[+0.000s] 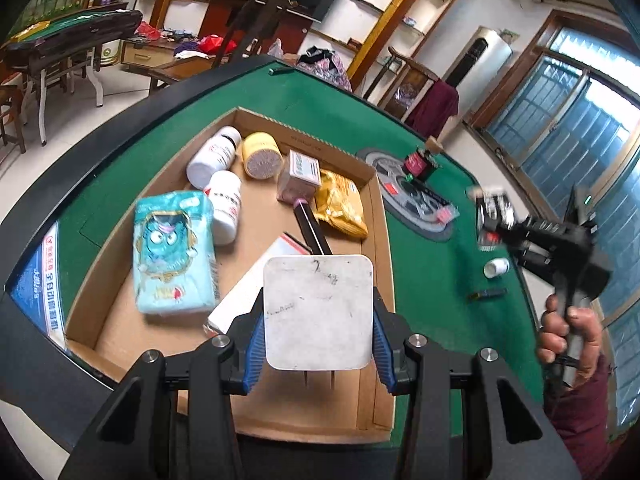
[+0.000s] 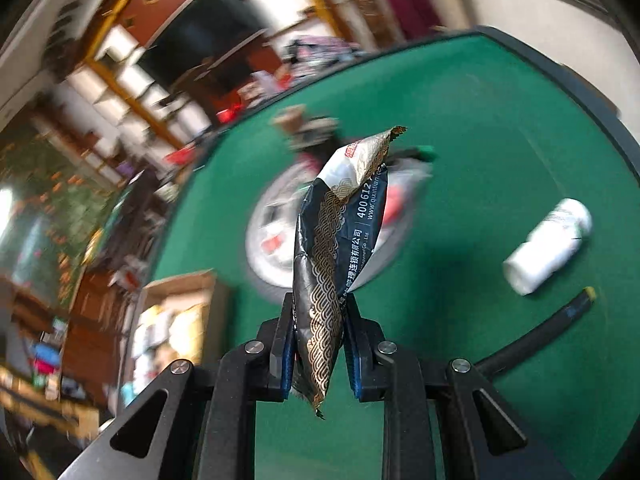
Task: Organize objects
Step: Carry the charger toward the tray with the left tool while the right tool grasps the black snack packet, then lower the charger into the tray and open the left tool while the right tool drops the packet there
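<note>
Sachet [image 2: 340, 240] stands upright, clamped in the right claw [image 2: 320, 344] above the green counter [image 2: 480, 140], cardboard box [image 2: 180, 300] blurred, probably down-left, while the left claw [image 1: 318, 344] grips a white charger [image 1: 318, 312] over it.

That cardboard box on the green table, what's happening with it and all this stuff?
A person is tidying loose items into the cardboard box. The left claw grips a white charger over the box, which already holds bottles, a tissue pack and a yellow packet. The right claw is shut on a black and gold packet, lifted off the table. A white bottle lies outside the box.
</note>
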### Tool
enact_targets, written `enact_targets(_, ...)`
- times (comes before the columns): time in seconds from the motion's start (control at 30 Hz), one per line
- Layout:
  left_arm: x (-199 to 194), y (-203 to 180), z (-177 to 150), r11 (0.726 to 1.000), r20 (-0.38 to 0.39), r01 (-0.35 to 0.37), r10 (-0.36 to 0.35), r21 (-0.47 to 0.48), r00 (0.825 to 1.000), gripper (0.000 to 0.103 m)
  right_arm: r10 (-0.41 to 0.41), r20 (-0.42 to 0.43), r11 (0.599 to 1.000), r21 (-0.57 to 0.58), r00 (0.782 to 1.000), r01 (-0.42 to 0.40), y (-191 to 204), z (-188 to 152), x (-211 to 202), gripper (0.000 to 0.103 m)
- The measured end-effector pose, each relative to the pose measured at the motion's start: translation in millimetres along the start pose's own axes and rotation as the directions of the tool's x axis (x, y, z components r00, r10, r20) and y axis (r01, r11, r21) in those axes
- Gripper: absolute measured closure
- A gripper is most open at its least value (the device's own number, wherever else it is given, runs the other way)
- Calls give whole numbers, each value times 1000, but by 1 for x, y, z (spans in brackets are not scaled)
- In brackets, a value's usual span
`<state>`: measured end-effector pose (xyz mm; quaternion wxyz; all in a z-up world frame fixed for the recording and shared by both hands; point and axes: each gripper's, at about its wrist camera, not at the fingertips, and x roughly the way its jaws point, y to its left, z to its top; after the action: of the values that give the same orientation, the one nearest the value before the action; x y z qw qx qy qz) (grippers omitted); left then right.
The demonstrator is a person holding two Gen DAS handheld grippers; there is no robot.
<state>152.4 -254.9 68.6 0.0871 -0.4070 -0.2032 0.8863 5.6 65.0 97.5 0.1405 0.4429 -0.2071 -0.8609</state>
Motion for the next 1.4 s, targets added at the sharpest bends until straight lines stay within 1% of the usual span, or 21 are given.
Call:
enact_targets(0.1, 5, -4, -7, 1000, -32, -10, 10, 20, 999, 59, 52, -39, 994, -91, 998, -56, 39, -12, 4, 80)
enact_targets(0.2, 12, -6, -15, 999, -74, -20, 22, 33, 997, 59, 96, -103, 977, -181, 990, -113, 80, -31, 18, 80)
enact_targets(0.27, 18, -5, -20, 999, -99, -31, 34, 33, 994, 59, 110, -140, 966, -217, 984, -139, 95, -46, 25, 80)
enact_targets(0.43, 24, -6, -22, 997, -108, -55, 61, 58, 992, 59, 99, -225, 940, -298, 969, -165, 134, -71, 60, 80)
enact_targets(0.63, 31, -5, -22, 994, -105, -76, 84, 79, 991, 59, 51, -294, 911, -377, 955, -164, 161, -88, 98, 80)
enact_targets(0.8, 23, 1, -20, 998, -93, -24, 29, 57, 995, 59, 3, -293, 876, -460, 956, -143, 176, -93, 109, 80)
enact_targets(0.87, 17, 3, -19, 999, -84, -9, 14, 52, 996, 59, -10, -291, 864, -485, 957, -138, 181, -92, 111, 80)
enact_targets(0.97, 5, 6, -17, 999, -61, 2, 1, 48, 998, 59, -42, -275, 833, -540, 961, -118, 187, -95, 114, 80)
enact_targets(1.03, -2, 10, -16, 999, -48, 9, -7, 41, 999, 58, -59, -271, 824, -557, 961, -107, 188, -96, 116, 80)
enact_targets(1.2, -7, 23, -14, 999, -39, 31, -31, -7, 999, 57, -74, -270, 832, -548, 960, -90, 182, -99, 112, 80)
enact_targets(1.3, -7, 27, -12, 999, -33, 39, -40, -24, 999, 56, -115, -251, 841, -539, 961, -40, 180, -102, 108, 80)
enact_targets(1.4, -7, 29, -12, 998, -31, 43, -44, -37, 999, 54, -167, -237, 852, -523, 957, 19, 173, -105, 107, 80)
